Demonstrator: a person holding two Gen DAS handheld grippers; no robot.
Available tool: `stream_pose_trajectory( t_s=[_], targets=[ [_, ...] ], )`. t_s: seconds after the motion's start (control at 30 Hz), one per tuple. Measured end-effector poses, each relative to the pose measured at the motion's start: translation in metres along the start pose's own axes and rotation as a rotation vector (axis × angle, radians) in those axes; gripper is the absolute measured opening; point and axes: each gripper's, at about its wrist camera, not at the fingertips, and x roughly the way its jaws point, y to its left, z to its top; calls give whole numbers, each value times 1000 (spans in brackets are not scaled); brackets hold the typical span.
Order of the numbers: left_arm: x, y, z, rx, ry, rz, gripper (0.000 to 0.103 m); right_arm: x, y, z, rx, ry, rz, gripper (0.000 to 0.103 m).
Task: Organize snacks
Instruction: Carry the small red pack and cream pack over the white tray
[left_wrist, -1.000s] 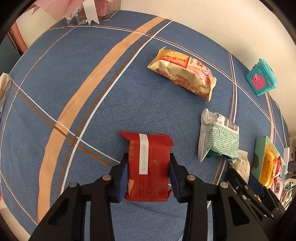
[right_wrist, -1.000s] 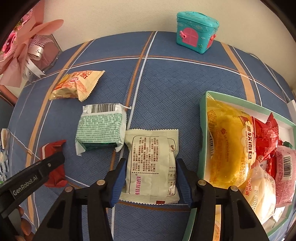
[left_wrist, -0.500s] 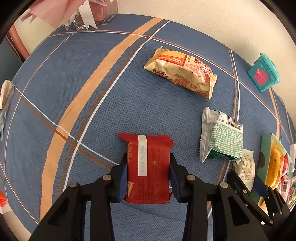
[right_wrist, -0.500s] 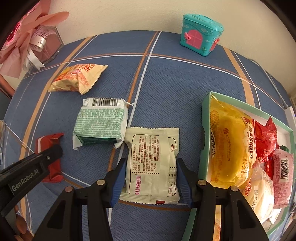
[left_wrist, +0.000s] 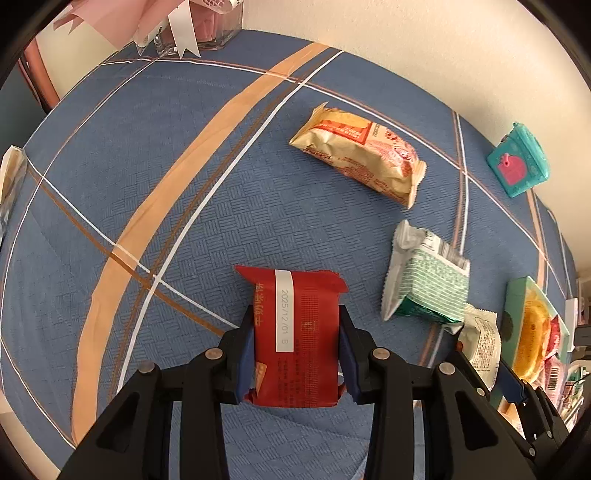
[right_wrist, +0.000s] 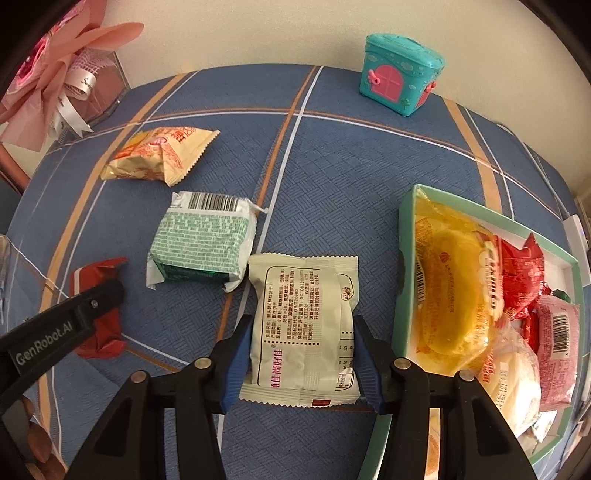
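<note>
1. the left tongs (left_wrist: 295, 354), low in the middle of the left wrist frame, are clamped on a red snack packet (left_wrist: 295, 339); both blue pads press its long sides and the packet's far end sticks out past the fingertips.
2. the right tongs (right_wrist: 301, 354), low in the middle of the right wrist frame, grip a cream snack packet (right_wrist: 303, 325) with printed text; the pads sit against its two sides, a little wider apart than the left pair.
3. both packets are over a blue plaid cloth (left_wrist: 166, 184) covering the bench; whether they rest on it or hang just above it i cannot tell.
4. in the right wrist frame a green-and-white packet (right_wrist: 203, 243) lies just beside the cream one, up and to the left, and a beige and orange packet (right_wrist: 159, 155) lies further toward the upper left.
5. a mint-edged box (right_wrist: 406, 236) fills the right side of that frame, holding a yellow packet (right_wrist: 450, 284), red ones and a pink one.
6. a teal toy house (right_wrist: 400, 74) with a pink door stands at the upper right near the wall; a clear case with pink ribbon (right_wrist: 77, 74) sits at the upper left.
</note>
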Motion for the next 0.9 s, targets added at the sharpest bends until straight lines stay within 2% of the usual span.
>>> stream_pose_trajectory(
  t_s=[0.2,0.47,0.9],
  targets=[
    [-17,-6,-1,10,-32,-20,41,-25,0,-4,0,-34,10,55],
    [-54,-8,-4,13,-112,-33,41,-57,-2,-9,7,-75,42,55],
    [-94,-23,-17,53,-185,-72,41,-93,-19,-36,63,-110,61,55]
  ],
)
